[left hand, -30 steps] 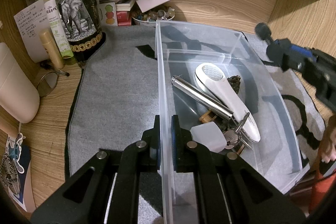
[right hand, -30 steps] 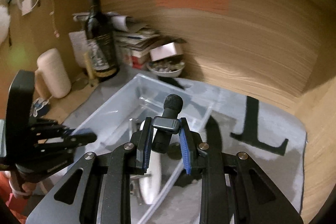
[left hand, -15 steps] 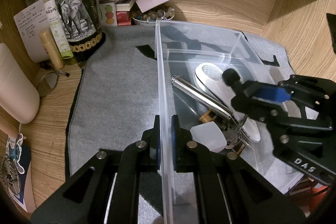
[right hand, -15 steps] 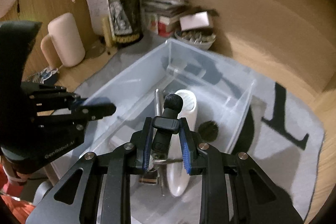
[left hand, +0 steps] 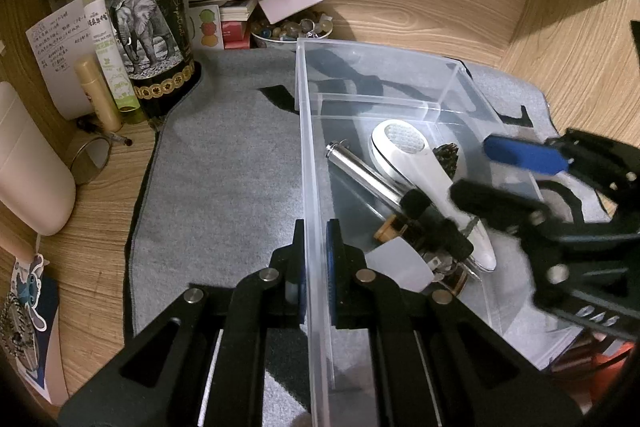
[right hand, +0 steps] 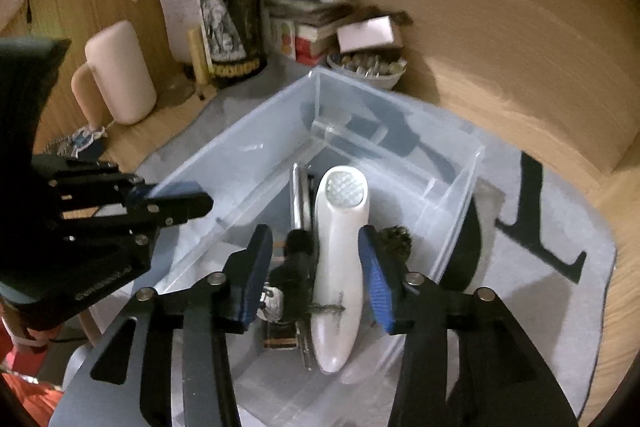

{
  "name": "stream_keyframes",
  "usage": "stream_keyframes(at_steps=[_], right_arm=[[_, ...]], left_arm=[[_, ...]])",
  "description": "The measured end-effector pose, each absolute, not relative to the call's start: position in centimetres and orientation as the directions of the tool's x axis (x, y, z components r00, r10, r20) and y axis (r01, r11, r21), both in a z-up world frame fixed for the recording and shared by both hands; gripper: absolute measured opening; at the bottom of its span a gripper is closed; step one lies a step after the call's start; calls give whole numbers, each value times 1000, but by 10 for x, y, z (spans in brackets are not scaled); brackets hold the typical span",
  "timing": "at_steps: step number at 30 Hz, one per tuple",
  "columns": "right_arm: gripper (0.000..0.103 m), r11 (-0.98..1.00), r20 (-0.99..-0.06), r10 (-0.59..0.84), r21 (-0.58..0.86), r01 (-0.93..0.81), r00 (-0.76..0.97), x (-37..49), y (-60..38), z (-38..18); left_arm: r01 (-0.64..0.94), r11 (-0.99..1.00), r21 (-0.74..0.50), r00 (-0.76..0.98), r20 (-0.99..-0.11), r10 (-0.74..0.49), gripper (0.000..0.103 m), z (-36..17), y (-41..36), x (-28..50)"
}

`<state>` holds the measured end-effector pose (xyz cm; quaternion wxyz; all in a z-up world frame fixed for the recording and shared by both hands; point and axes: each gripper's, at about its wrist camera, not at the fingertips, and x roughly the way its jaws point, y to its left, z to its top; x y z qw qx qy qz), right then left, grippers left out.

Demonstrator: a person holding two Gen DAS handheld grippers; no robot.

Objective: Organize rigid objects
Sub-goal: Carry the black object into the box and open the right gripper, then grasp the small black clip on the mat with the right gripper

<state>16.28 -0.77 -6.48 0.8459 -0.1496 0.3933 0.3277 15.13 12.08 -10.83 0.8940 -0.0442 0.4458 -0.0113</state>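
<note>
A clear plastic bin (left hand: 400,67) (right hand: 400,131) sits on a grey mat. My left gripper (left hand: 316,259) is shut on the bin's left wall. My right gripper (right hand: 316,259) is open above the bin, with nothing between its fingers. A small black microphone (left hand: 436,227) (right hand: 296,263) lies in the bin among a white handheld device (left hand: 420,171) (right hand: 340,247), a silver metal tube (left hand: 360,175) (right hand: 296,191), keys and a translucent white piece (left hand: 400,265).
A dark wine bottle (left hand: 144,19) (right hand: 232,7), a cream cylinder (left hand: 28,167) (right hand: 120,71), papers, books and a bowl of small items (left hand: 292,29) (right hand: 368,67) stand along the back wooden wall. The grey mat (left hand: 224,167) lies under the bin.
My right gripper moved down over the bin, opened and let go of the black microphone, which now lies among the items inside. The left gripper has kept its hold on the bin wall.
</note>
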Motion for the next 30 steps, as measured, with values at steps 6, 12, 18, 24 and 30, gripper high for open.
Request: stream_keyframes(at_steps=[6,12,18,24,30], right_arm=[[50,780,-714,440,4,-626,544,166,-33,-43],[50,843,-685,383,-14,-537,619,176,-73,-30],[50,867,-729,328,-21,-499,601,188,-97,-49],[50,852,-798,304,-18,-523,521,195,-102,-86],[50,824,-847,313,16,-567,431,200,-98,-116]], left_arm=[[-19,996,-89,603,-796,-60,6,-108,121,151],[-19,996,-89,602,-796,-59,6,-108,121,151],[-19,996,-89,602,-796,-59,6,-108,121,151],[-23,996,-83,600,-798,-53,6,-109,121,151],[-23,996,-86,601,-798,-55,6,-109,121,151]])
